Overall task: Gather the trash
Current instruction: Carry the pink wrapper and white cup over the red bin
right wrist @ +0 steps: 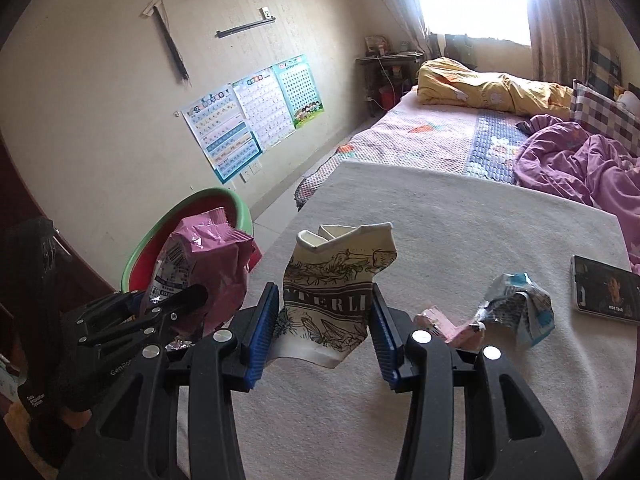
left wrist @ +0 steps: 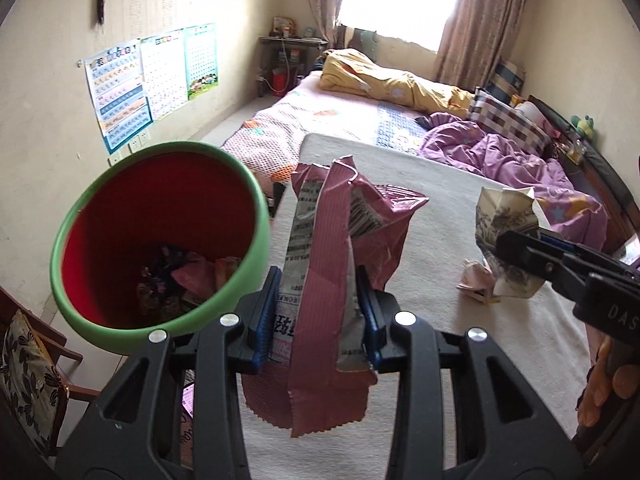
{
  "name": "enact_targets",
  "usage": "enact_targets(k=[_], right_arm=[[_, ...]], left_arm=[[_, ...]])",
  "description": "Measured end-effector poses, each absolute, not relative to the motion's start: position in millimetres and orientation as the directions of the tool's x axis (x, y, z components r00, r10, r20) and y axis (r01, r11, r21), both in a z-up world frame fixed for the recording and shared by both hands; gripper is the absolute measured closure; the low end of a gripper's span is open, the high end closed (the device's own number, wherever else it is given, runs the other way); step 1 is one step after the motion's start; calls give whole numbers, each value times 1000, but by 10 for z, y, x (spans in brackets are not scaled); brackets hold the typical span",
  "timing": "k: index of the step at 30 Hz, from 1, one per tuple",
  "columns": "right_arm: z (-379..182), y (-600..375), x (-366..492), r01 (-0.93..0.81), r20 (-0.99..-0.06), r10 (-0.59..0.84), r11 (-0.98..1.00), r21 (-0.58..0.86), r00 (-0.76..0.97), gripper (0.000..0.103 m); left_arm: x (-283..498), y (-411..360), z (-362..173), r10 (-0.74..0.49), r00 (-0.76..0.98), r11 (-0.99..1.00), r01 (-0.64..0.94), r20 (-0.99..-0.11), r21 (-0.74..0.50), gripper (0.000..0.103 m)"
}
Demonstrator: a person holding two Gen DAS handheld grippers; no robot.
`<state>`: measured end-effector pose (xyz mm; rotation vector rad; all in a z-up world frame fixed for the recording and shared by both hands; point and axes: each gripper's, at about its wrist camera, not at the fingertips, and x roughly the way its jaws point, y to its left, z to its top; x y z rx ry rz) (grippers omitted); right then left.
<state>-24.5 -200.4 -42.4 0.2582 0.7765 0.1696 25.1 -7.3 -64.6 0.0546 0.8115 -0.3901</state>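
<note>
Wrappers look featherlight and crinkly: left gripper [left wrist: 318,316] pinches the pink wrapper [left wrist: 332,280] mid-body, right gripper [right wrist: 324,320] clamps the crushed cup [right wrist: 336,280] beside the bin [left wrist: 160,240].

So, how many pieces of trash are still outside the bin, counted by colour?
Pink: 2, wrapper in left gripper, small scrap on table
Cream printed: 1, paper cup in right gripper
Blue-white: 1, wrapper
Total: 4
</note>
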Motion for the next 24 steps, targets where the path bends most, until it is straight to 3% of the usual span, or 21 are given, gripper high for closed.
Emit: enact_targets(k=[24], right_arm=[[-356,-1121,151,-205,-664,323,946,252,675,59]], left_arm=[[582,1162,-455,-188,687,975,216,-702,-50,68]])
